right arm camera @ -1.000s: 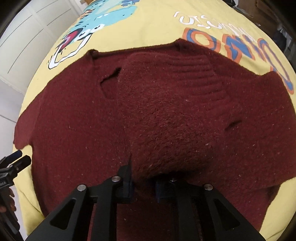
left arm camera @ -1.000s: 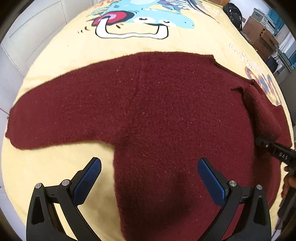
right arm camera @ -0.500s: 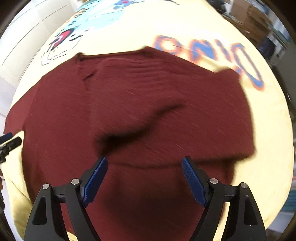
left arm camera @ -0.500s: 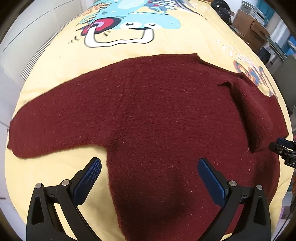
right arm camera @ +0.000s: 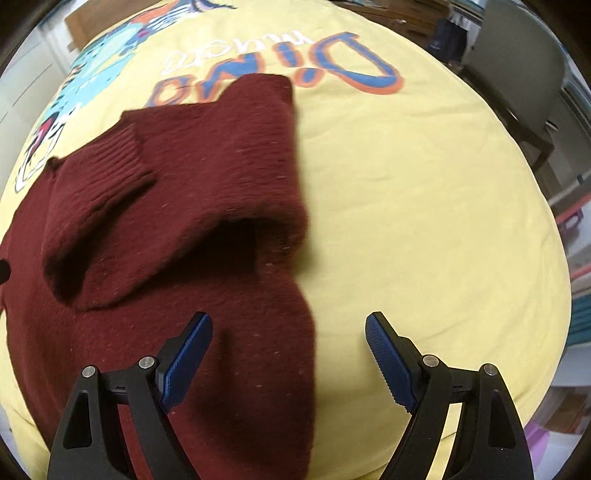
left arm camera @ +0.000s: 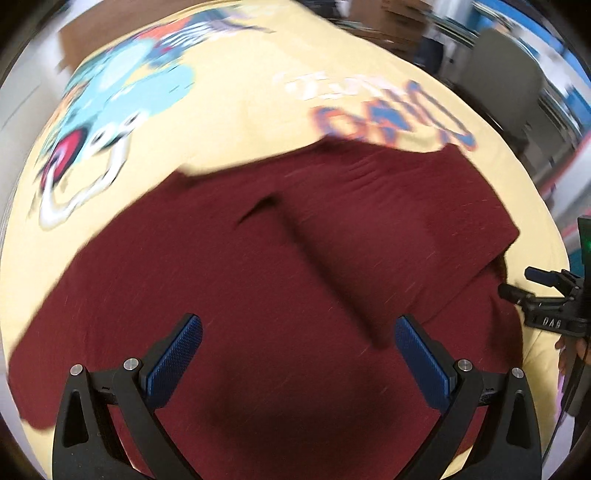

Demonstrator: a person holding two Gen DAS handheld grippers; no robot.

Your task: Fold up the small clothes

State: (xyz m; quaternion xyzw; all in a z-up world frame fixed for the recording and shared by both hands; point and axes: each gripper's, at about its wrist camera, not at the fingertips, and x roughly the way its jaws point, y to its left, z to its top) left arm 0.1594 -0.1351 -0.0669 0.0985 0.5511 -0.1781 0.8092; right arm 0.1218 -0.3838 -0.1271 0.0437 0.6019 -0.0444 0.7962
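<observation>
A small dark red knit sweater (left arm camera: 258, 280) lies flat on a yellow printed cloth (left arm camera: 236, 110). Its right sleeve (right arm camera: 110, 192) is folded in across the body, ribbed cuff up. My left gripper (left arm camera: 295, 354) is open and empty, held over the sweater's lower body. My right gripper (right arm camera: 288, 354) is open and empty, over the sweater's right edge (right arm camera: 306, 332) and the bare cloth (right arm camera: 406, 206). The right gripper also shows in the left wrist view (left arm camera: 532, 291) at the far right, beside the sweater. The left wrist view is blurred by motion.
The yellow cloth carries a blue dinosaur print (left arm camera: 122, 107) and orange and blue lettering (right arm camera: 295, 70). A grey chair (right arm camera: 517, 62) stands beyond the far right edge. Boxes and furniture (left arm camera: 406, 18) lie behind.
My right gripper let go of the sleeve, opened, and pulled back right, leaving the sleeve folded across the body. My left gripper swung right over the sweater, staying open.
</observation>
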